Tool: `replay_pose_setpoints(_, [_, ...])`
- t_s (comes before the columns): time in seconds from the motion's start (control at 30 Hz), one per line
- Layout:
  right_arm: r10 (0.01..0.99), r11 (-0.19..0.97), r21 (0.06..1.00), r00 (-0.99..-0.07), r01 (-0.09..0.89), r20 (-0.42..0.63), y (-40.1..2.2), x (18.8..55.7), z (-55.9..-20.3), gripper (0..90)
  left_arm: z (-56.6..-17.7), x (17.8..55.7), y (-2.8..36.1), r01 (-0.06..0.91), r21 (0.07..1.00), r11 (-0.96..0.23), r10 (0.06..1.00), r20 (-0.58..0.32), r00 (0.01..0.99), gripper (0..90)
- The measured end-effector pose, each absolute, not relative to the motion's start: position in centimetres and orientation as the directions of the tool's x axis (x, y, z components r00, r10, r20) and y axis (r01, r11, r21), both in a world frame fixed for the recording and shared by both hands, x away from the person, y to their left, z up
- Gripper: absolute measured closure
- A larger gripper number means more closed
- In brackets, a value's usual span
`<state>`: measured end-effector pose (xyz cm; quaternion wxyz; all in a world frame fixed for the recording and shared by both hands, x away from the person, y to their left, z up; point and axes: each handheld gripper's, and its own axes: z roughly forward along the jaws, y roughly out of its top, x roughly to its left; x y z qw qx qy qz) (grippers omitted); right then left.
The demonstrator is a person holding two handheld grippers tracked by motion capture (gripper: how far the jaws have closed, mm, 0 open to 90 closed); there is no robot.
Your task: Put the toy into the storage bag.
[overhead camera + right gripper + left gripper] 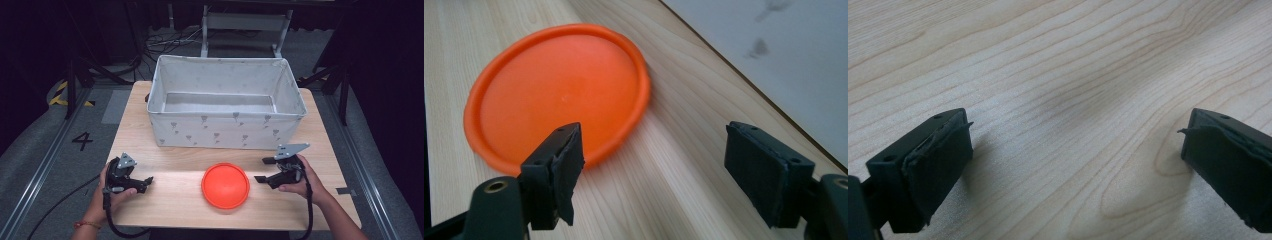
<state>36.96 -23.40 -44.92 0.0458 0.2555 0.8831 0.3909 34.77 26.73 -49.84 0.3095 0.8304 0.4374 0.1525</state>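
An orange round disc lies flat on the wooden table, near the middle of its front edge. My right gripper is held just right of the disc, open, with its jaws pointing at it. In the right gripper view the disc lies just beyond the open gripper, one jaw overlapping its near rim. My left gripper rests low at the table's front left, apart from the disc. Between its open jaws lies only bare wood.
A large white fabric bin with a grey print stands across the back half of the table, and its inside looks empty. Its wall lies close on the right in the right gripper view. Cables and stand legs lie on the floor behind.
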Motion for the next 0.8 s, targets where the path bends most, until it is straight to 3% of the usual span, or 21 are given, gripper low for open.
replay_pose_setpoints(0.23, [0.409, 0.606, 0.699, -0.902, 0.380, 0.136, -18.7, 37.5, -45.9, 24.8, -49.8, 34.7, 26.7, 0.632, 0.649, -0.425, 0.822, -0.016, 0.570, 0.6])
replay_pose_setpoints(0.8, [0.411, 0.642, 0.647, -0.897, 0.411, 0.161, -17.3, 38.3, -48.6, 21.8, -49.8, 34.8, 26.8, 0.631, 0.647, -0.428, 0.819, -0.017, 0.573, 0.4])
